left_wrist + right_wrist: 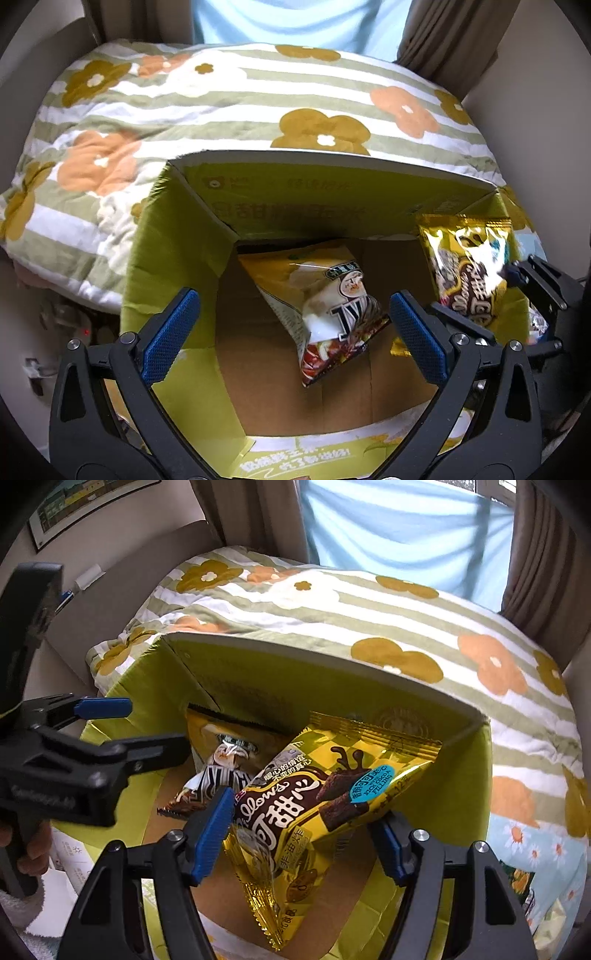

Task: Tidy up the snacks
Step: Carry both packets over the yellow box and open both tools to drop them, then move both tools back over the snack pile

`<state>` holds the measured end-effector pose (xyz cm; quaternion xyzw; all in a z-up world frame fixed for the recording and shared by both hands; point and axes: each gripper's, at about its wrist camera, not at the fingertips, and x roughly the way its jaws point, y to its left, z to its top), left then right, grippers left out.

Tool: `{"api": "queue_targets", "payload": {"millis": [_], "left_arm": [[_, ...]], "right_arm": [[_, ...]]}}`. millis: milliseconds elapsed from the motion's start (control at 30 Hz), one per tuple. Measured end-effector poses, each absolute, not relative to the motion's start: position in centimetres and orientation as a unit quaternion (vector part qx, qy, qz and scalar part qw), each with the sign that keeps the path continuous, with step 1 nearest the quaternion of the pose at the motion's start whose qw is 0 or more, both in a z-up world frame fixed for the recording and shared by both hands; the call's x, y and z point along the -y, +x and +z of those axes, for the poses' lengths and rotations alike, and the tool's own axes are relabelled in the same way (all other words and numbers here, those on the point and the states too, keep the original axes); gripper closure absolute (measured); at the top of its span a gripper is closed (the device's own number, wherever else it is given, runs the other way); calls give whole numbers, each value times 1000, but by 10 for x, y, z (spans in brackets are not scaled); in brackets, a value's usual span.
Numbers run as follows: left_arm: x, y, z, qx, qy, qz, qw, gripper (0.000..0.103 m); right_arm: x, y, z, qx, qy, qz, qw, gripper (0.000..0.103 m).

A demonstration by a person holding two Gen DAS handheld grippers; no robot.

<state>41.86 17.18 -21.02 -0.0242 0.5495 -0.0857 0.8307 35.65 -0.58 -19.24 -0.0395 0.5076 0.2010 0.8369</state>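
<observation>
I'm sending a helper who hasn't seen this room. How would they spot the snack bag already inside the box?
Find the green cardboard box in front of the flowered quilt. On its brown floor lies a yellow-and-white snack bag with a reddish bottom corner, untouched. The other bag, the shiny gold chocolate bag, is between the right gripper's fingers.
</observation>
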Motion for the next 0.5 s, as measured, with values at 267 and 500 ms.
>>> {"api": "queue_targets", "payload": {"millis": [267,500], "left_arm": [[-177,392,-195,-538,-29,-88,838,1],[-186,366,-180,-525,-35,-83,846,1]], "right_arm": [[7,341,-178,-472,-63,178,861,0],[6,320,-162,-470,-61,167,865,0]]}}
